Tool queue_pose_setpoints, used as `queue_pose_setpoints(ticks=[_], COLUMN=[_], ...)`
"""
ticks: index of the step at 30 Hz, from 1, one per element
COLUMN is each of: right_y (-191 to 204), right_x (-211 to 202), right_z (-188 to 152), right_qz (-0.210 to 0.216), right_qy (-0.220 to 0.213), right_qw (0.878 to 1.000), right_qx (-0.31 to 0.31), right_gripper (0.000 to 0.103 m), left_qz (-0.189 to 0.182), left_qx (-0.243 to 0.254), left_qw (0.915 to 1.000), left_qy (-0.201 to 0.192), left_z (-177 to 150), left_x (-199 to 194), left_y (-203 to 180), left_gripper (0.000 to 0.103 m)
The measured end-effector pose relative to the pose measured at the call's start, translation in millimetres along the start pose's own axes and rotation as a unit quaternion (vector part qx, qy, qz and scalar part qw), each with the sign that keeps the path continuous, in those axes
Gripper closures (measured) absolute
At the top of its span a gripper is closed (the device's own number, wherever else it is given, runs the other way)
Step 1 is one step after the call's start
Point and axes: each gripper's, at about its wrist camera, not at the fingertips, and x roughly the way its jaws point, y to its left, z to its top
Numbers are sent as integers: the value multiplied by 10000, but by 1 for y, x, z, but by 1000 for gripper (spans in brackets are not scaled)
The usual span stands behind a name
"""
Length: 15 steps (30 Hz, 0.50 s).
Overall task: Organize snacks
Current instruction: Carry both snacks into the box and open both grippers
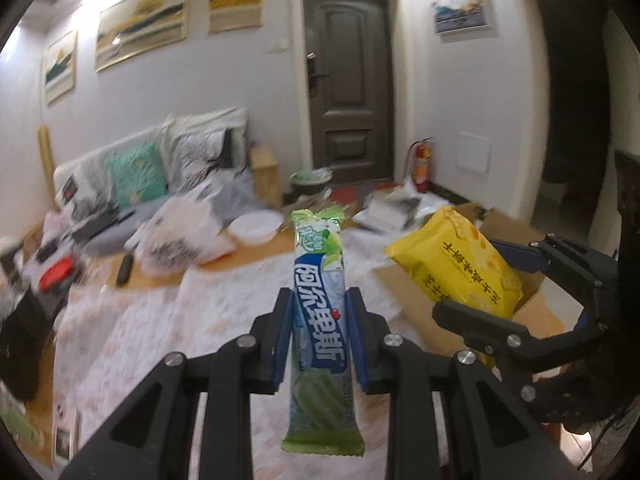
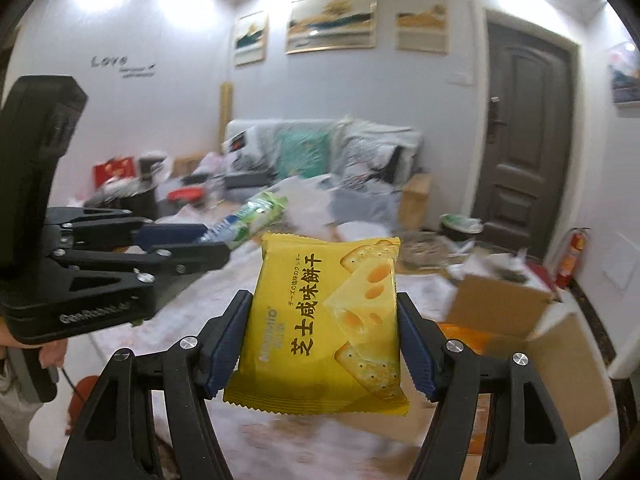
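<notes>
Carry step: left gripper [image 1: 320, 332] clamped on green candy stick [image 1: 320, 320], right gripper [image 2: 324, 332] half-wide gripping yellow cracker pack [image 2: 328, 320]; next, lower both into cardboard box [image 2: 560, 344]

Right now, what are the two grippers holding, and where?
Left hand-held gripper pinches the green candy stick mid-length; right hand-held gripper grips the yellow cracker packet by its side edges.
</notes>
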Motion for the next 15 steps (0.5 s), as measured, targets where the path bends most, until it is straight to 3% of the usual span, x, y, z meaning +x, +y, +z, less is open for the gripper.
queue_pose_setpoints(ticks=[8,15], right_y=[-85,-136], right_x=[-32,-25], right_z=[-19,-47], right_qz=[-700,-758], right_qy=[7,324], right_qw=[9965,9938], right_qx=[447,740], right_gripper=[36,36], left_qz=[-731,-1296], left_qx=[388,599], left_qw=[9966,9887], left_qy=[-32,446], left_z=[43,53], left_x=[33,85], left_y=[-85,-149], left_gripper=[80,80])
